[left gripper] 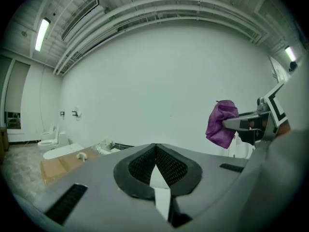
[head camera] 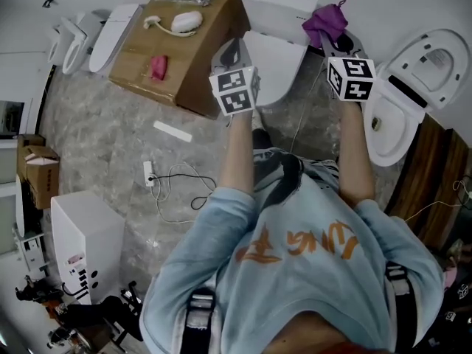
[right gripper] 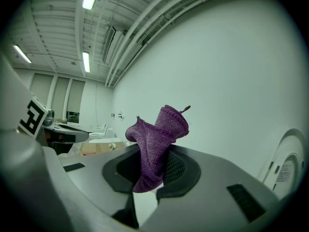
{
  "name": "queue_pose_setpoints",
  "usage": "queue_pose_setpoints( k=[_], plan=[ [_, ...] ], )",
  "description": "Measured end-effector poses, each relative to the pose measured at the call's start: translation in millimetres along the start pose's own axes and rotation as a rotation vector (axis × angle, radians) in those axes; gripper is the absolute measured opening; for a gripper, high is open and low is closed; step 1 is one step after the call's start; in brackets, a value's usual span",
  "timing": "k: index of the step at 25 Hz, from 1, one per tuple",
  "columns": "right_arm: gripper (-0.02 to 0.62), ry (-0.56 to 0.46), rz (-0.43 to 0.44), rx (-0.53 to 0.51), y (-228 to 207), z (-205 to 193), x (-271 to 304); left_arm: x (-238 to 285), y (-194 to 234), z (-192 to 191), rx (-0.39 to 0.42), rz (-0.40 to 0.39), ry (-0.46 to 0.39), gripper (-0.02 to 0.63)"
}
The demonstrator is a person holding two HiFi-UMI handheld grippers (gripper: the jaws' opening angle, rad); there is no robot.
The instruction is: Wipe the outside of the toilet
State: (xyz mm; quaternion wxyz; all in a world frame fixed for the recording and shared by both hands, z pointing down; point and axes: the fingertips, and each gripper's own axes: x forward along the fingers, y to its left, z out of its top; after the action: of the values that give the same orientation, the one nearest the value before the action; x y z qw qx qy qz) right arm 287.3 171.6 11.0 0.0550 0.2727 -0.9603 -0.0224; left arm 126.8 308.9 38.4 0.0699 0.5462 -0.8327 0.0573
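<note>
So the right hand-held gripper [right gripper: 153, 154] is clamped on a purple cloth [right gripper: 158, 129] beside the toilet [head camera: 274, 68], top centre; the left hand-held gripper [left gripper: 155, 150] is closed and empty.

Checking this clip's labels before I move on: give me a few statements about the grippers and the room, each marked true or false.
1. The right gripper is shut on a purple cloth. True.
2. The left gripper holds a sponge. False: it is shut with nothing between its jaws.
3. The toilet in front of the person has its lid down. True.
4. The toilet at the right has its lid down too. False: its lid stands raised.
5. A power strip lies on the floor. True.
</note>
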Motion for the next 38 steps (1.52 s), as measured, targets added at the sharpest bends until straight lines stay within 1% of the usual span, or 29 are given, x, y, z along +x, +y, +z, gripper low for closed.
queue_pose_setpoints(
  k=[2,4,10,14,17,20,22,23,25,27,31,33,35,38],
  plan=[
    [0.083,0.005,0.037,-0.018,8.5,2.1,17.9,16.5,0.3,-0.8,-0.003,-0.015,0.011,0.025],
    [0.083,0.019,0.057,-0.016,15.0,-1.8,38.0,32.9,6.8,-3.5,-0.007,-0.026,0.025,0.025],
    [0.083,0.086,0.095,0.013,30.6,-26.3,119.3,93.2,54.1,-19.8,-0.023,-0.012,0.092,0.025],
    [0.083,0.133,0.117,0.050,48.9,-43.4,181.9,142.3,83.8,-27.8,-0.032,-0.053,0.136,0.026],
    [0.083,0.161,0.109,0.076,56.7,-52.1,229.8,181.4,107.3,-33.4,-0.031,-0.089,0.177,0.025],
    [0.084,0.180,0.099,0.082,64.2,-51.8,270.5,216.6,131.3,-31.9,-0.041,-0.120,0.194,0.026],
    [0.083,0.185,0.079,0.048,60.8,-44.4,291.2,238.0,144.9,-25.4,-0.058,-0.122,0.192,0.026],
    [0.083,0.193,0.057,0.008,55.3,-40.3,299.5,248.3,149.8,-21.7,-0.070,-0.122,0.190,0.026],
    [0.083,0.223,0.007,-0.089,44.6,-37.5,314.4,268.6,156.4,-18.0,-0.097,-0.140,0.193,0.026],
    [0.084,0.248,-0.014,-0.124,42.3,-43.1,329.4,287.0,160.9,-22.6,-0.120,-0.168,0.213,0.026],
    [0.084,0.300,0.008,-0.124,44.2,-62.0,345.0,308.0,153.0,-40.8,-0.149,-0.224,0.250,0.026],
    [0.084,0.323,0.013,-0.118,39.6,-69.1,351.0,317.1,149.7,-50.0,-0.164,-0.239,0.271,0.026],
    [0.084,0.330,0.024,-0.114,35.9,-72.4,362.6,327.2,152.0,-52.8,-0.171,-0.232,0.284,0.026],
    [0.084,0.329,0.076,-0.106,38.2,-78.2,378.8,334.9,154.0,-51.3,-0.158,-0.209,0.284,0.026]
  ],
)
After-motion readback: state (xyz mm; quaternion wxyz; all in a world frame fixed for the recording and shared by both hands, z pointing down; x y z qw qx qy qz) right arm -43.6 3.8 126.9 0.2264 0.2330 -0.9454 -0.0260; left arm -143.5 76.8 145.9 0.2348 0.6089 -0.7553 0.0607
